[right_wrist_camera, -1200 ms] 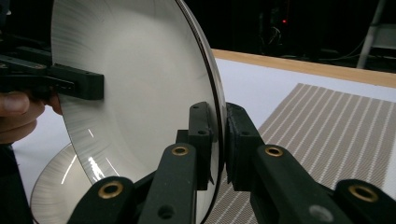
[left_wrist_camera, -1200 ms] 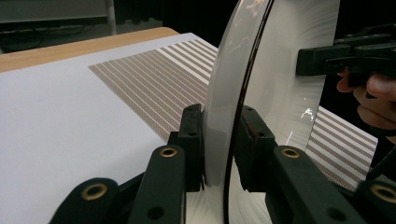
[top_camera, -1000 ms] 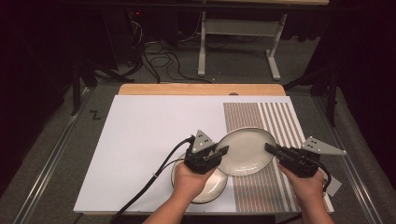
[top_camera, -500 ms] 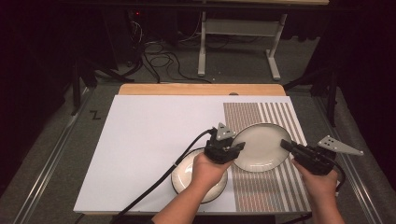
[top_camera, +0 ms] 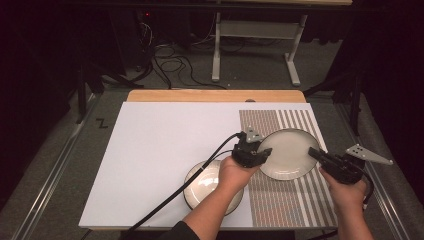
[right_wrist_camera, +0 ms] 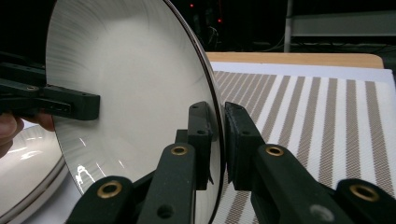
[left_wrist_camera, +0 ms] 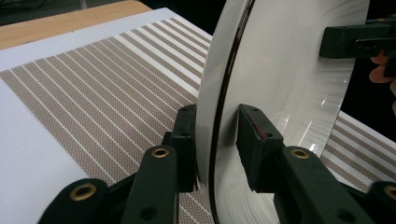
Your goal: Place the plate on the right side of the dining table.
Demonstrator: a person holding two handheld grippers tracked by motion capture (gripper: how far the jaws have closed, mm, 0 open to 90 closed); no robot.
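White board [top_camera: 160,150] with a striped mat [top_camera: 295,200] covers the table. From the high view, the plate [top_camera: 287,152] hangs over the mat, held at opposite rims, beside a second plate [top_camera: 207,182] lying flat. Close up, the left gripper [left_wrist_camera: 217,140] has its jaws nearly closed around the rim with a small gap showing, while the right gripper [right_wrist_camera: 217,135] pinches the rim tight.

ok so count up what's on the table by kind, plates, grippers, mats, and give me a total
Plates: 2, the held plate and the plate on the table
Grippers: 2, left gripper and right gripper
Mats: 1, the striped mat
Total: 5
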